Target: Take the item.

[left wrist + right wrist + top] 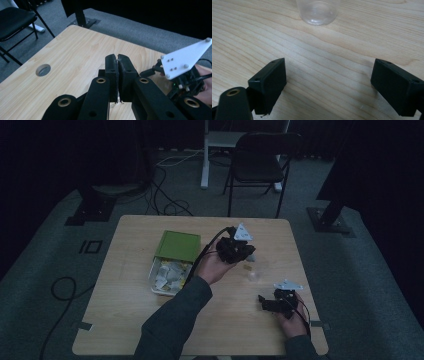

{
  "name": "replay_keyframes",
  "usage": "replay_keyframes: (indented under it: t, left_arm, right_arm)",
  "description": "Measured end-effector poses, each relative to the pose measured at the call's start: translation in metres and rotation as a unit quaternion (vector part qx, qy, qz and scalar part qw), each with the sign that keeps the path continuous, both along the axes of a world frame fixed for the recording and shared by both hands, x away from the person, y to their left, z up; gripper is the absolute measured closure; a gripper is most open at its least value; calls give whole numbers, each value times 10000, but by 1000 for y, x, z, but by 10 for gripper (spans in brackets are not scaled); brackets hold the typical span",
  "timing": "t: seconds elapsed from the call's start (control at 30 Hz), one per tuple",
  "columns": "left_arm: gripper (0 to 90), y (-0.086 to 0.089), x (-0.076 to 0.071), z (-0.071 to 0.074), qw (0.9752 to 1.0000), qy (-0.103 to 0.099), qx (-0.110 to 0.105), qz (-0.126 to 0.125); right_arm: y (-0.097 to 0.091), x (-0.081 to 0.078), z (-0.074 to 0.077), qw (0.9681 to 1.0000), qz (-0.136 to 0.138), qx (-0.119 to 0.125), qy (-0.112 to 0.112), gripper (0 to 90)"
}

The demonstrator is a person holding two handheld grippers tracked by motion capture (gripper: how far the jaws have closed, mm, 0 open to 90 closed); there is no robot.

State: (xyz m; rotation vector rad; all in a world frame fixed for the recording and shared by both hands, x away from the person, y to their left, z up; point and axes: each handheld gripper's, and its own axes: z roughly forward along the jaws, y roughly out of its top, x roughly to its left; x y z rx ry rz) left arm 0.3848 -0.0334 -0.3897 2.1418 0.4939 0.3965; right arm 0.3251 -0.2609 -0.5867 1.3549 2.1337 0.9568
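A clear plastic cup (252, 276) stands on the wooden table (130, 320), right of middle. In the right gripper view the cup (318, 11) sits just beyond my right gripper (329, 72), whose jaws stand wide open over bare wood. That right gripper (263, 301) rests low near the table's front right. My left gripper (246, 254) hovers just behind the cup. In its own view the left gripper (117, 58) is pressed shut, with a thin pale sliver (115, 60) in the seam. A small grey piece (250, 257) and a yellowish tag (247, 266) show under it.
A green box (177, 245) lies open left of middle, with several pale packets (169, 274) in its tray. A round cable hole (43, 70) is cut in the tabletop. A black chair (260, 162) stands behind the table. The right gripper's white plate (186, 58) is close to the left jaws.
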Motion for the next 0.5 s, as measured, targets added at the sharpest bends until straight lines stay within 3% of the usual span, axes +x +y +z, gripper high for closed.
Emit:
replay_keyframes:
  t: [0.5]
  left_arm:
    - [880,-26,16,4,9999,-92,-19,46]
  right_arm:
    - [0,0,0,10000,-3,7,-4,127]
